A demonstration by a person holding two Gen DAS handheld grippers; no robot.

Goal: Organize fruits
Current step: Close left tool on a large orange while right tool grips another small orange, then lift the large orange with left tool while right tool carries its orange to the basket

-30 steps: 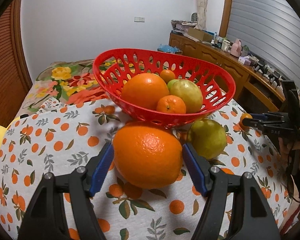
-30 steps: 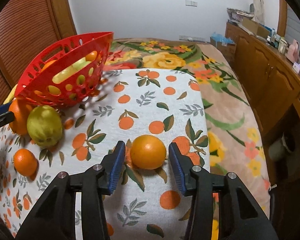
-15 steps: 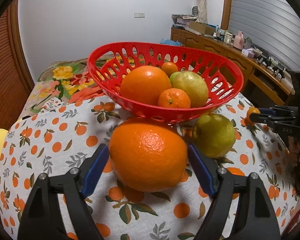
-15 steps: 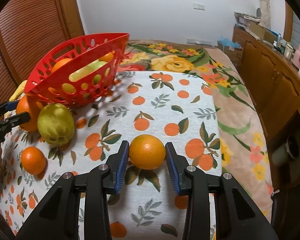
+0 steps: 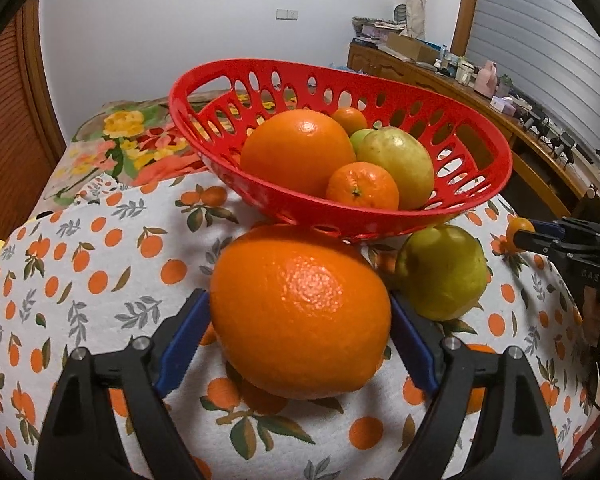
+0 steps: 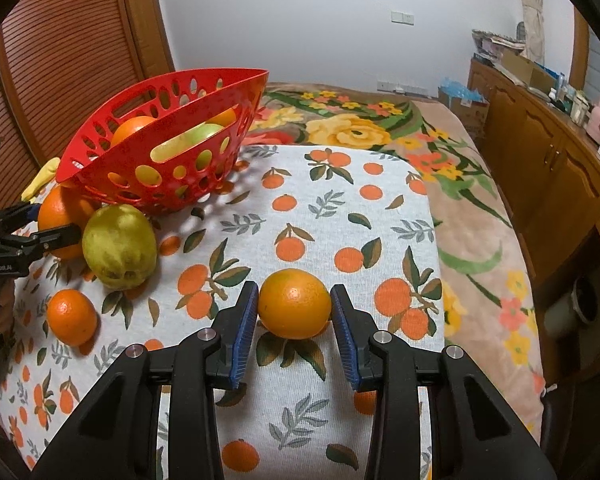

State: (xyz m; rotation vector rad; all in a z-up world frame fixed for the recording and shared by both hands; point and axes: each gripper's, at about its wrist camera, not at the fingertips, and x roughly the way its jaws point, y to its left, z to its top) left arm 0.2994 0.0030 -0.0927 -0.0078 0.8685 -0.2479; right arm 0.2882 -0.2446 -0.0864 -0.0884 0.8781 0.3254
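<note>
My left gripper [image 5: 300, 332] is shut on a big orange [image 5: 300, 312], held just in front of the red basket [image 5: 380, 228]. The basket holds a big orange [image 5: 296, 148], a mandarin [image 5: 362, 186], a yellow-green pear [image 5: 400, 164] and more fruit behind. My right gripper [image 6: 294, 316] is shut on a small orange [image 6: 294, 304] that rests on the orange-print cloth [image 6: 340, 208]. A loose green pear [image 6: 118, 246] and a mandarin [image 6: 72, 316] lie on the cloth near the basket [image 6: 160, 152]. The left gripper also shows at the left edge of the right wrist view [image 6: 40, 236].
The cloth-covered table stands against a flowered bed [image 6: 360, 128]. A wooden sideboard [image 6: 560, 160] with clutter runs along the right. A slatted wooden door [image 6: 60, 60] is at the left. A yellow object [image 6: 40, 178] lies behind the basket.
The left gripper has closed on the big orange and brought it closer to the basket. The right gripper's fingers have closed onto the small orange.
</note>
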